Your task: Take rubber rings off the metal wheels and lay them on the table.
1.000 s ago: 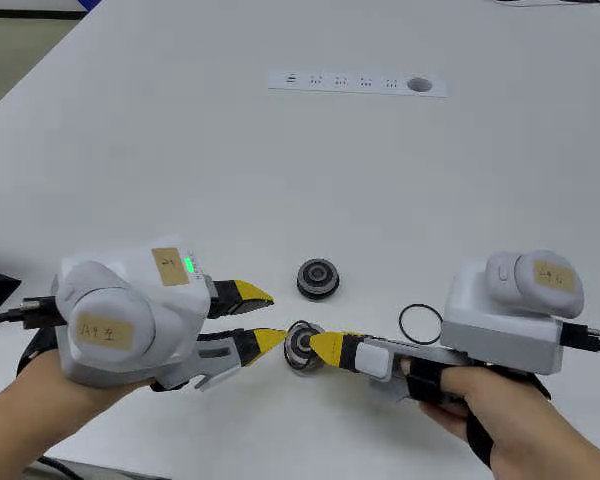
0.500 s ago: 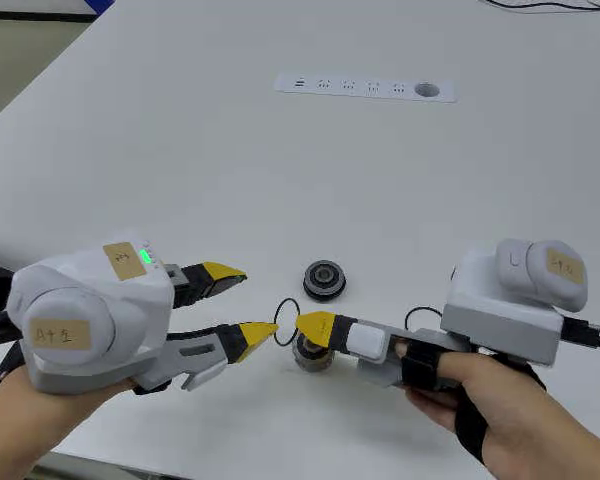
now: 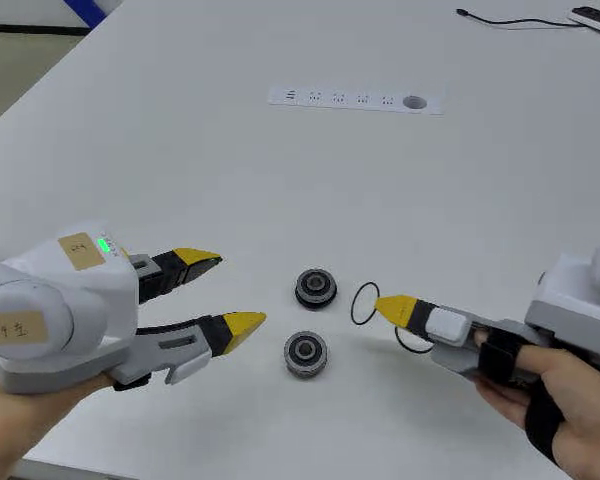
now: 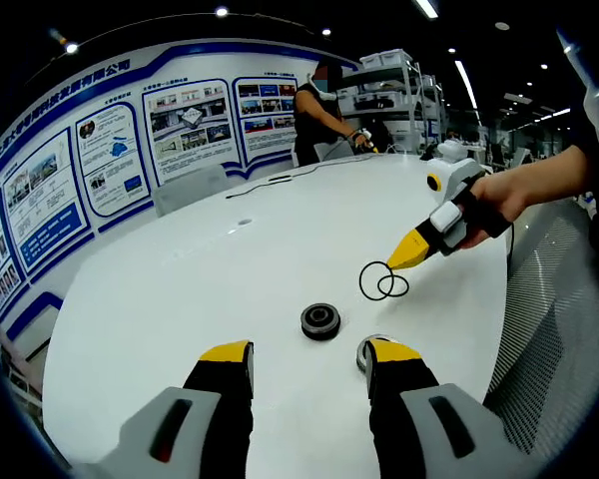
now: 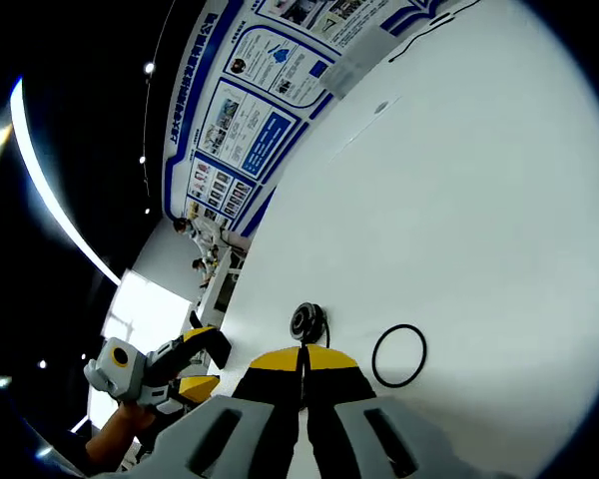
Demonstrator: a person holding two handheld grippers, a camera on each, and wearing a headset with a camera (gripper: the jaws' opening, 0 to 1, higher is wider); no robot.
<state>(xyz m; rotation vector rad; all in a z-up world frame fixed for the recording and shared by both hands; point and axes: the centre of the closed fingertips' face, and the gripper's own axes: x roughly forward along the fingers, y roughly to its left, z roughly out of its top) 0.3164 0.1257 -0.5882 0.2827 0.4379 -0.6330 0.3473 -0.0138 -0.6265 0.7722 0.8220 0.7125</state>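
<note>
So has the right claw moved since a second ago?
Yes. The right claw was at the near metal wheel; it has pulled away to that wheel's right, with a rubber ring at its tip.

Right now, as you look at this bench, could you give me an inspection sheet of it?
Surface: white table.
Job's things: far metal wheel and near metal wheel lie apart; one rubber ring is held off the table; second rubber ring lies flat.
Clutter: power strip; dark device at the far corner.
Grippers: left gripper open, holding nothing; right gripper shut on the rubber ring.
Cables: black cable near the far edge.
Surroundings: wall posters; a person beyond the table.
</note>
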